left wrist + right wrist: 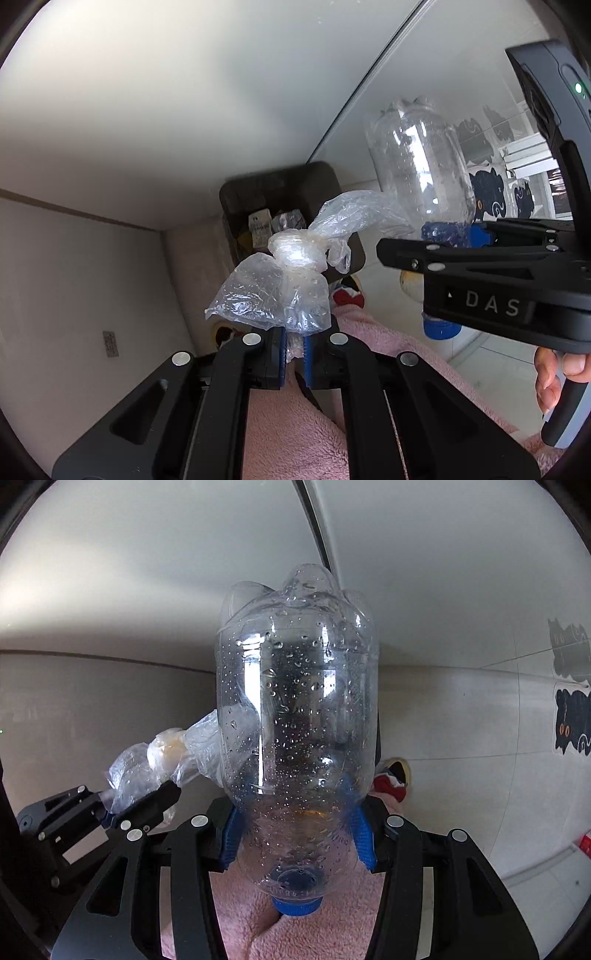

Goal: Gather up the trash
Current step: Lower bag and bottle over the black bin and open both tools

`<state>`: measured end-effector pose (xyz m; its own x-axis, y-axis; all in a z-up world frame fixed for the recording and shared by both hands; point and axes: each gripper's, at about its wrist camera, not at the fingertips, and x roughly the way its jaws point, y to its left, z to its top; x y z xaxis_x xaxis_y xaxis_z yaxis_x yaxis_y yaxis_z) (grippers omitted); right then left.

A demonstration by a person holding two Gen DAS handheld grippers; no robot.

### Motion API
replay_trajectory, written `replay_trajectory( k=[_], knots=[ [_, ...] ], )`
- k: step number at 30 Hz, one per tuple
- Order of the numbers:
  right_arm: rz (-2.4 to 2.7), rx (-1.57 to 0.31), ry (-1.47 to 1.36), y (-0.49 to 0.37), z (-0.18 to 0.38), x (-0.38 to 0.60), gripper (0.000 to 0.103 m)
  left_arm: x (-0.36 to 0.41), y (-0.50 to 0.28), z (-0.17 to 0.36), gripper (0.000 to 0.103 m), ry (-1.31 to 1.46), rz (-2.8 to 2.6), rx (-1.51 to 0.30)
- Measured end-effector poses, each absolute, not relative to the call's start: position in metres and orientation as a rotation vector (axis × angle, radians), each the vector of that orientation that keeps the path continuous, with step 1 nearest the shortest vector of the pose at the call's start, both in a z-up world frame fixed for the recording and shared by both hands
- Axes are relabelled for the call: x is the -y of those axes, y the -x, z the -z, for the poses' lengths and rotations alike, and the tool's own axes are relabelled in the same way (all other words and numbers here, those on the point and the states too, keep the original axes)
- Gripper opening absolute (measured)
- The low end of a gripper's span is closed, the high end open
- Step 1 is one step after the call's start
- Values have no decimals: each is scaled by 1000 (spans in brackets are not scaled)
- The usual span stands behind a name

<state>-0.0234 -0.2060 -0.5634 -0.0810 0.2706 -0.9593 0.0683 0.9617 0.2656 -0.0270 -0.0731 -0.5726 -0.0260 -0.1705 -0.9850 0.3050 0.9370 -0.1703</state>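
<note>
My left gripper is shut on a knotted clear plastic bag, held up in the air; the bag also shows in the right wrist view. My right gripper is shut on a clear plastic bottle with a blue cap, cap toward the camera, droplets inside. In the left wrist view the bottle and right gripper are at the right, level with the bag. A dark trash bin holding some litter stands beyond the bag.
Pink fleece fabric lies below both grippers. A slipper sits on the floor near the bin. White walls surround. Cat stickers are on the tiled wall at right. My hand holds the right gripper's handle.
</note>
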Motion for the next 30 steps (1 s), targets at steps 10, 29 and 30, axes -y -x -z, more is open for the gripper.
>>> replay_trajectory(
  k=[10,29,30],
  knots=[
    [-148,-1648,-249,10,569,195,51,70,15,587,6,-44,352,-1590],
    [-99,-1581,-272,16,545,209,73,64,5,555,60,-19,317,-1534],
    [-100,-1577,-268,16,541,209,73,62,5,551,61,-17,314,-1528]
  ],
)
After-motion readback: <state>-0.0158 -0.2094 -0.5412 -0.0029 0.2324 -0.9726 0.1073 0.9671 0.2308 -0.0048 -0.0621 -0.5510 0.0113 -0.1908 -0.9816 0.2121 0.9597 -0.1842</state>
